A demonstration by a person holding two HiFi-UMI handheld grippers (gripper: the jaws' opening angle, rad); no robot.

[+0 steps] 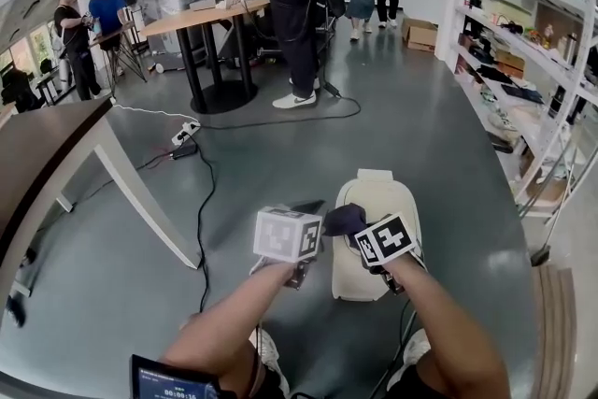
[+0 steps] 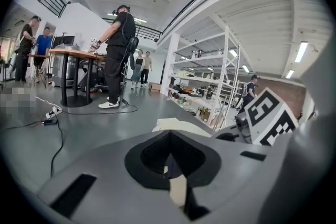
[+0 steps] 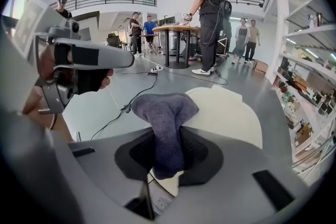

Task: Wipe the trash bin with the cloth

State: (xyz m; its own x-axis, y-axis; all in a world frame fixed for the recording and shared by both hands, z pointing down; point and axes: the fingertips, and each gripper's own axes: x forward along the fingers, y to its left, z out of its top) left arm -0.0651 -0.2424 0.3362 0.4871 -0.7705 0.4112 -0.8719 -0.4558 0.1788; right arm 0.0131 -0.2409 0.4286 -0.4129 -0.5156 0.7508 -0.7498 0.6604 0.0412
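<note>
Grey floor (image 1: 420, 126) all round. Shelving (image 1: 523, 61) far right of right gripper (image 3: 167, 157), wooden table (image 1: 47, 154) left of left gripper (image 2: 170, 165). Cream trash bin (image 1: 378, 201) just below both grippers, black cable (image 1: 201, 201) left of it. Right gripper clamps purple cloth (image 3: 164, 113) over bin lid; left gripper's jaws together, empty.

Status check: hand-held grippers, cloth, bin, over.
Right hand-held gripper shut on cloth, over trash bin lid. Left hand-held gripper shut, empty, beside bin. Floor cable off to left, not in the way.
</note>
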